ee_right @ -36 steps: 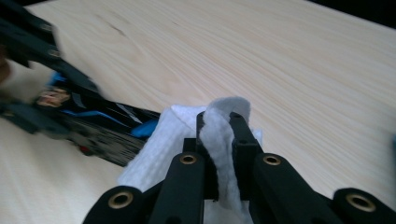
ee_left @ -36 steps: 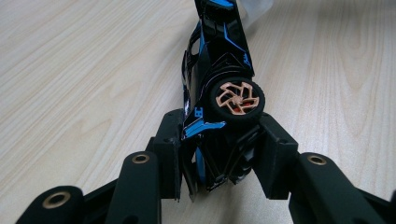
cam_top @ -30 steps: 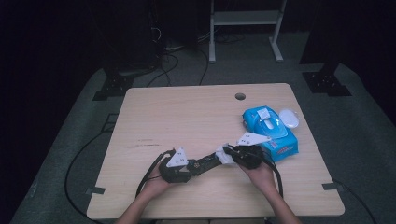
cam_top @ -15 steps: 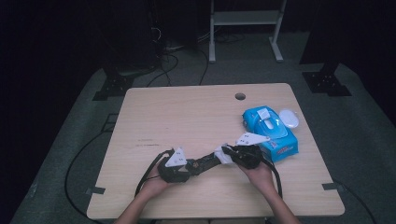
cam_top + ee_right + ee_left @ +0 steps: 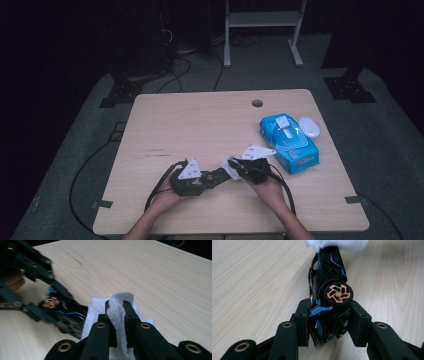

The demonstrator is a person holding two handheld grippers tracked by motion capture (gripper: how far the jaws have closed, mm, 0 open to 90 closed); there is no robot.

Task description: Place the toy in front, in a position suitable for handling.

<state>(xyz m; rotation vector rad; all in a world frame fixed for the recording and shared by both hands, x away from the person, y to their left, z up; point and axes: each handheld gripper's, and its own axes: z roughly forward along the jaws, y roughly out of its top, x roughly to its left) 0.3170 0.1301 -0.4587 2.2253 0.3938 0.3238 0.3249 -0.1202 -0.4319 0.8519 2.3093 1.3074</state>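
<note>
A black toy car (image 5: 329, 297) with blue trim and a copper-spoked wheel lies on its side, and my left gripper (image 5: 329, 322) is shut on its rear end. In the high view that car (image 5: 214, 177) sits near the table's front, between my left gripper (image 5: 200, 181) and my right gripper (image 5: 235, 168). My right gripper (image 5: 119, 312) is shut on a white wipe (image 5: 117, 307), which is folded up between its jaws. The wipe (image 5: 337, 243) rests against the car's far end. The car (image 5: 67, 320) shows to the left of the wipe in the right gripper view.
A blue pack of wipes (image 5: 289, 141) lies at the right side of the wooden table (image 5: 200, 120), with a white lid-like object (image 5: 309, 126) beside it. A cable hole (image 5: 257, 103) sits near the table's far edge. A white stand (image 5: 260, 25) is beyond.
My right gripper with the wipe has shifted slightly toward the left along the car. The left gripper and the car have stayed in place.
</note>
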